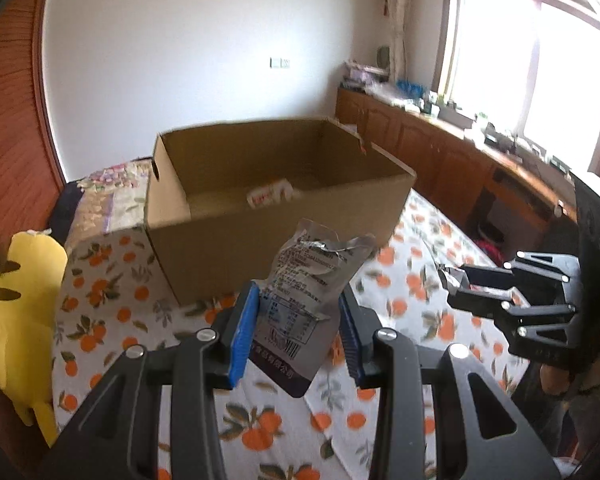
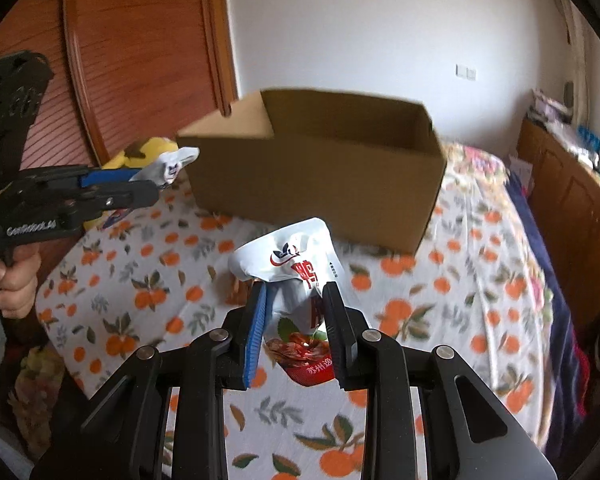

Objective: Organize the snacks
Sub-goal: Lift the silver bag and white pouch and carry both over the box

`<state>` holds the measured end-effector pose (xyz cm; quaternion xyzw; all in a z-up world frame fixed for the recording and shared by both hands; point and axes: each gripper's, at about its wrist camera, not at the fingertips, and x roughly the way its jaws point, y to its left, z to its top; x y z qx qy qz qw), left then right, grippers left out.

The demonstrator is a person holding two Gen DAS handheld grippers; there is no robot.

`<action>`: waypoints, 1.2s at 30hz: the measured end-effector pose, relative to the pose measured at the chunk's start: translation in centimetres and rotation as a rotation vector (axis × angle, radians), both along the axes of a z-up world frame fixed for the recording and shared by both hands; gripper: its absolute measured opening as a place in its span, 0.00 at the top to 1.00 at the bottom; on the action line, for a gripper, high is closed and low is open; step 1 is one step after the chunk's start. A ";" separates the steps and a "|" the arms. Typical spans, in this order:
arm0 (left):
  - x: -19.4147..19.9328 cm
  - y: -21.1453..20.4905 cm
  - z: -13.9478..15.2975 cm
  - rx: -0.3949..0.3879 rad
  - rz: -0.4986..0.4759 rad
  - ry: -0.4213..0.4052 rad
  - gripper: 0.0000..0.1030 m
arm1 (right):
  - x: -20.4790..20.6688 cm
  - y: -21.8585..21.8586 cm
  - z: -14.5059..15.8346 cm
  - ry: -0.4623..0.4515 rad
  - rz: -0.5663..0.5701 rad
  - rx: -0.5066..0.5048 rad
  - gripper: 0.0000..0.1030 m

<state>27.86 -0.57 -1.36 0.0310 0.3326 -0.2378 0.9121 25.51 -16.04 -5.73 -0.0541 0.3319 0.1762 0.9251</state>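
Above the bed (image 1: 112, 280), the left tongs (image 1: 296, 320) tilt down and pinch a silver snack bag (image 1: 300, 280) near the open box (image 1: 260, 216). From the right view, the right tongs (image 2: 296, 320) squeeze a white-and-red snack bag (image 2: 296, 276) above the bed's near edge.

Black claw (image 1: 298, 312), blue pads (image 1: 244, 336), silver screws

Right gripper (image 2: 296, 308) is clamped on a white and red snack pouch (image 2: 296, 280), pads squeezing its middle, held up off the orange-print bedsheet (image 2: 148, 280). Open cardboard box (image 2: 316, 168) sits at 12 o'clock past the pouch. Over at 9 o'clock the left gripper (image 2: 150, 184) pinches another crumpled packet (image 2: 172, 166), a hand (image 2: 14, 280) on its grip, with a yellow plush toy (image 2: 148, 150) just behind it.
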 end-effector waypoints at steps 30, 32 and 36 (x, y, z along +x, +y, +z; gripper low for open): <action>15.6 -1.2 0.0 0.004 0.144 -0.011 0.64 | 16.9 0.8 2.6 -0.100 0.074 0.012 0.74; 16.1 -1.3 -0.8 0.000 0.153 0.007 0.63 | 17.4 0.8 2.2 -0.095 0.068 0.005 0.74; 16.3 -1.5 -1.9 0.004 0.158 0.039 0.63 | 18.2 0.6 0.9 -0.058 0.054 -0.006 0.73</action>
